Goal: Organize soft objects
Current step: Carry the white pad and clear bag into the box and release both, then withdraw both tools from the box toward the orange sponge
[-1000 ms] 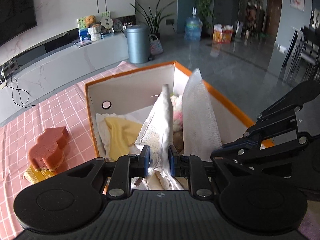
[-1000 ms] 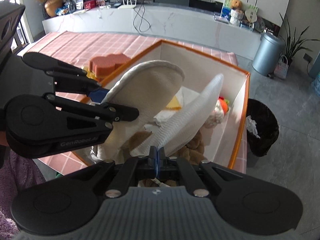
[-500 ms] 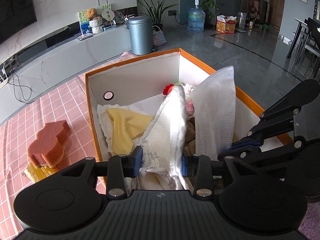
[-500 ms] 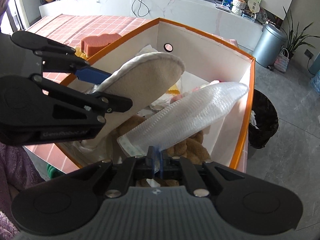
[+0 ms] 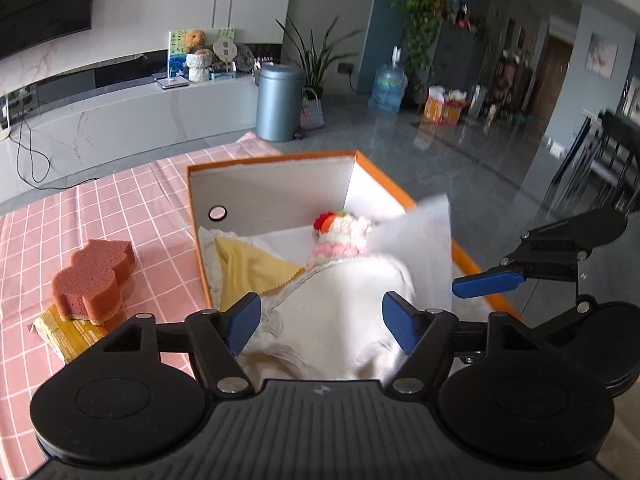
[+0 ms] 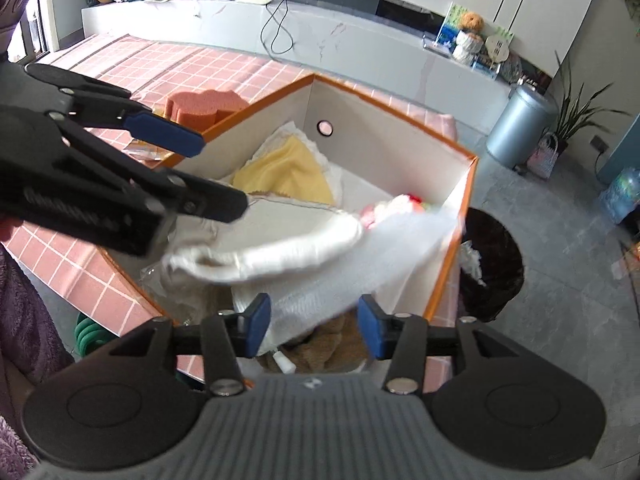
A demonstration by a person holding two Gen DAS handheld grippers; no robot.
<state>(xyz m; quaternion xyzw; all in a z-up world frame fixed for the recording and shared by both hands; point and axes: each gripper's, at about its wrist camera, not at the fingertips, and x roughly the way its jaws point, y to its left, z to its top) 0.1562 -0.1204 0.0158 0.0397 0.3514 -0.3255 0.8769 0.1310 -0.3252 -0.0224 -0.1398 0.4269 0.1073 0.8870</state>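
Floor: glossy grey tiles [image 5: 460,152]
Wall: white marble panelling [image 5: 132,8]
Furniture: long marble console [image 5: 132,112], dark dining chairs [image 5: 600,160]
Light: daylight, reflecting off floor

The white slipper [image 5: 352,304] and the textured white cloth [image 6: 384,256] are smeared by motion blur. They cover most of a brown plush toy [image 6: 320,346], possibly a bear. The sponge [image 5: 94,280] hides part of a yellow packet [image 5: 60,334].
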